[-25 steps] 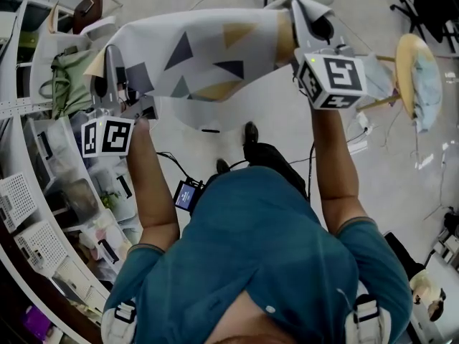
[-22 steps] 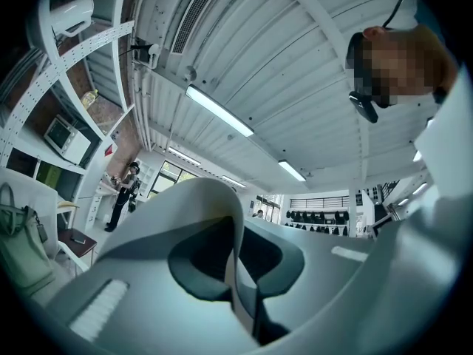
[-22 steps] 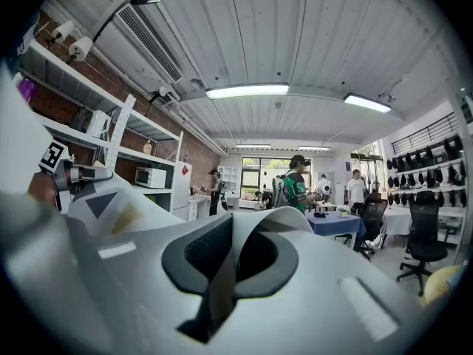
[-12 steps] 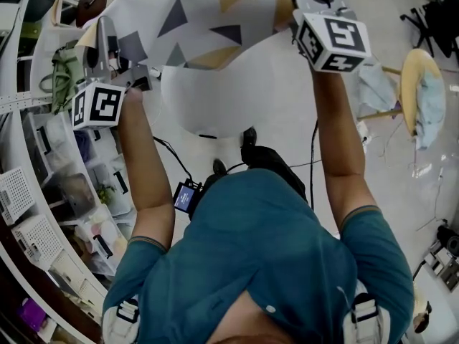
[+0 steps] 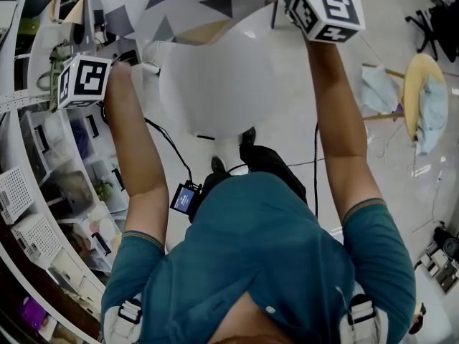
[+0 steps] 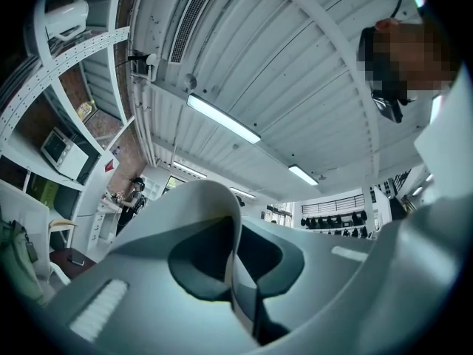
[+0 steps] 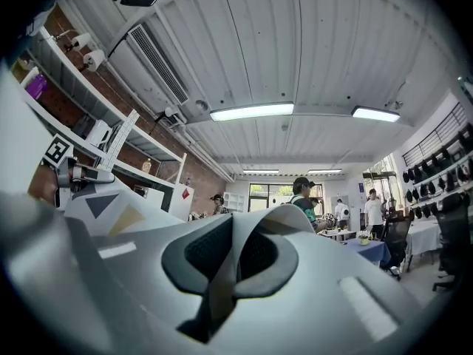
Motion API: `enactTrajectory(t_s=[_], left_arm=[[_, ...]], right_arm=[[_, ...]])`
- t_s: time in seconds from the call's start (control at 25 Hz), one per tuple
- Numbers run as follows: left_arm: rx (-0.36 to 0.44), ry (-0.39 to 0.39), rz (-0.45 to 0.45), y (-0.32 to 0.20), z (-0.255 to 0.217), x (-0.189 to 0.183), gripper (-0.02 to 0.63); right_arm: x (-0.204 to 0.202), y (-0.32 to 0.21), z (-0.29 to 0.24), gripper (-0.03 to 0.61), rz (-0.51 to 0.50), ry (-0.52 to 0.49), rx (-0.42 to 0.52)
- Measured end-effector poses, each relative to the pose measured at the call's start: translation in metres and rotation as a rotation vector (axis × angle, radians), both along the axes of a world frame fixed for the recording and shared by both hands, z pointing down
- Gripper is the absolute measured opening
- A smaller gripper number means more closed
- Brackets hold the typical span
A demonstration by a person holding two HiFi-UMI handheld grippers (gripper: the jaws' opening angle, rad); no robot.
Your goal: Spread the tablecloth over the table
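An open workshop-style lab: ribbed metal ceiling [image 7: 295,43] with strip lights [image 7: 251,112], a brick wall [image 7: 194,177], white shelves [image 5: 29,113] of storage bins [image 5: 39,246], and people [image 7: 301,197] at desks.

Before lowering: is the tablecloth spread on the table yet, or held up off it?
Held up, not spread: the tablecloth hangs stretched between the left gripper and right gripper; the white table is bare.

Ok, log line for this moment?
left gripper: shut on cloth | right gripper: shut on cloth | cloth: aloft, stretched between both | table: not covered
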State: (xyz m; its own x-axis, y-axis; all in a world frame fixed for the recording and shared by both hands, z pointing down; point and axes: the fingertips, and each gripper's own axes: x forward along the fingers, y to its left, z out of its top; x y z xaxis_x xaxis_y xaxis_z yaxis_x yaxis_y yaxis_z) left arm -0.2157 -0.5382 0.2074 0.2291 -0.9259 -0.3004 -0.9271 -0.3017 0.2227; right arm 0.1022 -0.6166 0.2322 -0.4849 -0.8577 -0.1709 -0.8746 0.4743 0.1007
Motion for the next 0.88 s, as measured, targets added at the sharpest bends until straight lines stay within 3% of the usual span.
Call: enactTrajectory(t_s=[0.28,0.44,0.88], left_arm=[[0.031,-0.056,-0.01,-0.034,-0.012,-0.01,0.003],[0.043,-0.049,-0.026,-0.033,-0.006,-0.012,0.003],[-0.181,0.026,-0.006,0.021,0.109,-0.016,0.005]], right_arm=[[-0.019,-0.023,-0.01,0.015,-0.036,0.001,0.066],[-0.018,-0.024,0.001,0.015,-0.006,-0.019,0.079],[-0.005,0.039,0.119,0.015,0.04,-0.019,-0.158]])
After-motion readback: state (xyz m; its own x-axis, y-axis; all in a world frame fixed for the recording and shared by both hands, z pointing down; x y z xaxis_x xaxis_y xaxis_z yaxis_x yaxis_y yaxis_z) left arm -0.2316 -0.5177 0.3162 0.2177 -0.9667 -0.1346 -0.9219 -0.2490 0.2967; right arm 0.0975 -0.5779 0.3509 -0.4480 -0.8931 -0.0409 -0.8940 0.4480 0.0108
